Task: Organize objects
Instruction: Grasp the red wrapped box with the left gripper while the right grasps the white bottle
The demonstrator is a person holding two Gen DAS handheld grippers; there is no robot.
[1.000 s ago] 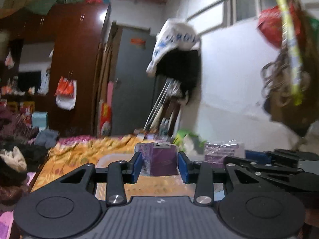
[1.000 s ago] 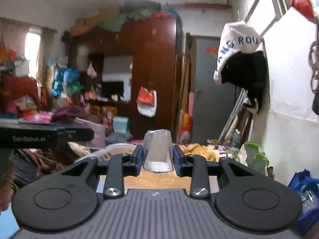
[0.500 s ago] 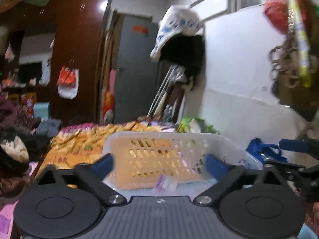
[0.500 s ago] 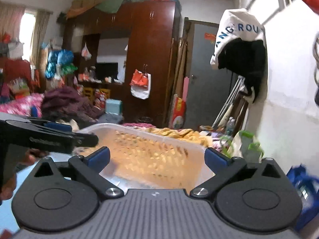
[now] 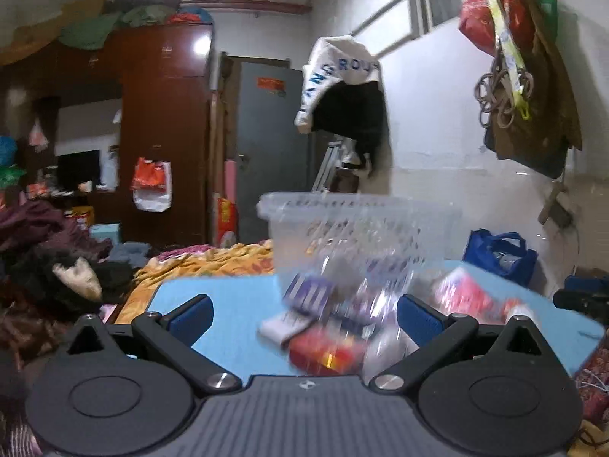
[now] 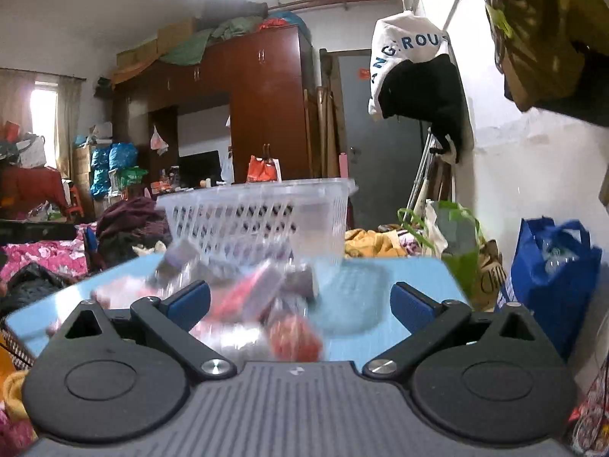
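Observation:
A clear perforated plastic basket point(image 5: 357, 224) stands at the far side of a light blue table point(image 5: 228, 304); it also shows in the right wrist view point(image 6: 259, 217). Several small packets lie in a blurred pile in front of it: a purple box point(image 5: 308, 293), a red packet point(image 5: 327, 354), a red and white packet point(image 5: 464, 293). The right wrist view shows the pile too, with a red packet point(image 6: 293, 335). My left gripper point(image 5: 304, 316) is open and empty, low over the pile. My right gripper point(image 6: 300, 302) is open and empty over the same pile.
A blue bag point(image 6: 552, 270) and a green bag point(image 6: 453, 236) stand on the floor by the white wall on the right. A bed with yellow cloth point(image 5: 213, 262) and heaps of clothes point(image 5: 49, 251) lie left of the table. A dark wardrobe point(image 6: 262, 106) stands at the back.
One second ago each gripper was shut on an item, a purple box on the left and a clear wrapped one on the right. Both opened over the basket and dropped low to the table.

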